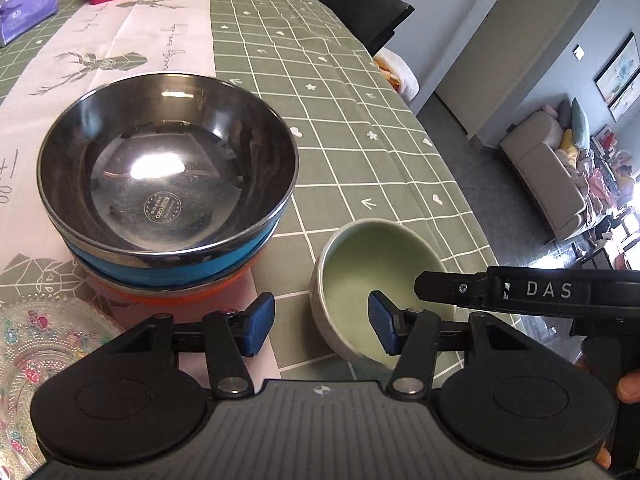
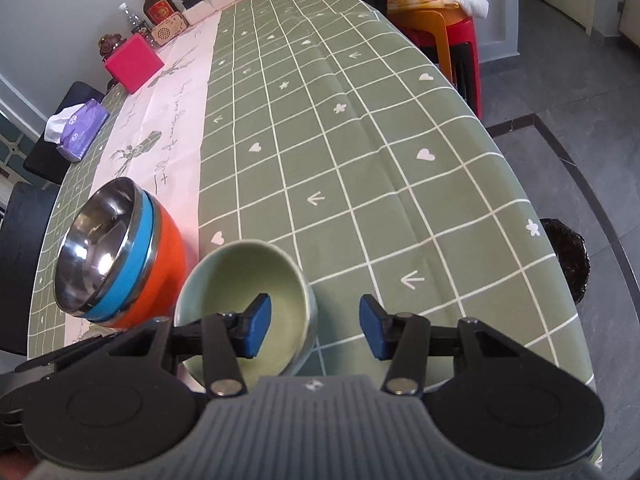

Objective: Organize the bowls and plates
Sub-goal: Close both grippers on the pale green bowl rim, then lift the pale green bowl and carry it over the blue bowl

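Note:
A small pale green ceramic bowl [image 1: 372, 264] [image 2: 240, 276] stands upright on the green checked tablecloth. My left gripper [image 1: 322, 322] is open, its right pad inside the bowl and its left pad outside the near left wall. My right gripper [image 2: 314, 328] is open, its left pad inside the same bowl and its right pad outside it; its finger also shows in the left wrist view [image 1: 520, 290], over the bowl's right rim. A stack of nested steel bowls [image 1: 168, 160] [image 2: 112, 248], blue over orange outside, stands to the left.
A patterned clear glass plate [image 1: 44, 356] lies at the near left. A pink box [image 2: 134, 62], a tissue pack [image 2: 78, 130] and bottles and jars [image 2: 160, 4] stand at the table's far end. The table edge [image 2: 532, 208] runs along the right, with chairs [image 2: 444, 28] beyond.

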Motion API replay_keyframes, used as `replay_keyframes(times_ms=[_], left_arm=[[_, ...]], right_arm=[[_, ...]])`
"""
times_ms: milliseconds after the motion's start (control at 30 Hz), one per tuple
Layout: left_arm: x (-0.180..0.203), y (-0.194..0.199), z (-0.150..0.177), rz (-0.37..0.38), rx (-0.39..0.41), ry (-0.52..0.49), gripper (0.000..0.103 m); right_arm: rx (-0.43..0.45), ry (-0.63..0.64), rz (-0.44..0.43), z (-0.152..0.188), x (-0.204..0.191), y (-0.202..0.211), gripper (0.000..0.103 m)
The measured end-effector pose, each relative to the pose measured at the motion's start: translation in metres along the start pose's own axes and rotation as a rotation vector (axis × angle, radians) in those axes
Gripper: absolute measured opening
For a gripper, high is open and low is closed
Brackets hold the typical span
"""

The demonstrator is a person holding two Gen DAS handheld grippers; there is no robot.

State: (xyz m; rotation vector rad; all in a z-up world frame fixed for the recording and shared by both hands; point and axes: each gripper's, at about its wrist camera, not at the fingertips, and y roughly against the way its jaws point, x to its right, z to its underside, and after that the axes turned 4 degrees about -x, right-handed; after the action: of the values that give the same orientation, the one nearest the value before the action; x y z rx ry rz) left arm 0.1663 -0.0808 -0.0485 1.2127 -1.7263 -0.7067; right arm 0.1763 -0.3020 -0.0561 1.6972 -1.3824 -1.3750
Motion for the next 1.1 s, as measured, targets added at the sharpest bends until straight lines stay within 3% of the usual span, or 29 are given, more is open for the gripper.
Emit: replay_keyframes(times_ms=[233, 500, 767, 967, 1100], left_arm=[[-0.001, -0.008, 0.001, -0.010, -0.036, 0.007, 0.052], [0.000, -0.015, 0.000, -0.007, -0.058, 0.006, 0.043], [0.006, -0.017, -0.004, -0.001, -0.073, 0.000, 0.024], [0.009, -0.017, -0.002, -0.015, -0.062, 0.024, 0.022], [0.016, -0.017, -0.001, -0.044, -0.047, 0.021, 0.021]], right_arm=[[-0.035, -0.018, -0.014, 0.000, 0.003, -0.007, 0.042], [-0.041, -0.006, -0.018, 0.000, -0.001, -0.008, 0.029], [-0.047, 0.000, -0.013, 0.000, -0.004, -0.010, 0.019], [-0.044, 0.005, 0.002, 0.001, -0.003, -0.010, 0.009], [-0.037, 0.029, 0.022, 0.003, -0.006, -0.009, 0.008]])
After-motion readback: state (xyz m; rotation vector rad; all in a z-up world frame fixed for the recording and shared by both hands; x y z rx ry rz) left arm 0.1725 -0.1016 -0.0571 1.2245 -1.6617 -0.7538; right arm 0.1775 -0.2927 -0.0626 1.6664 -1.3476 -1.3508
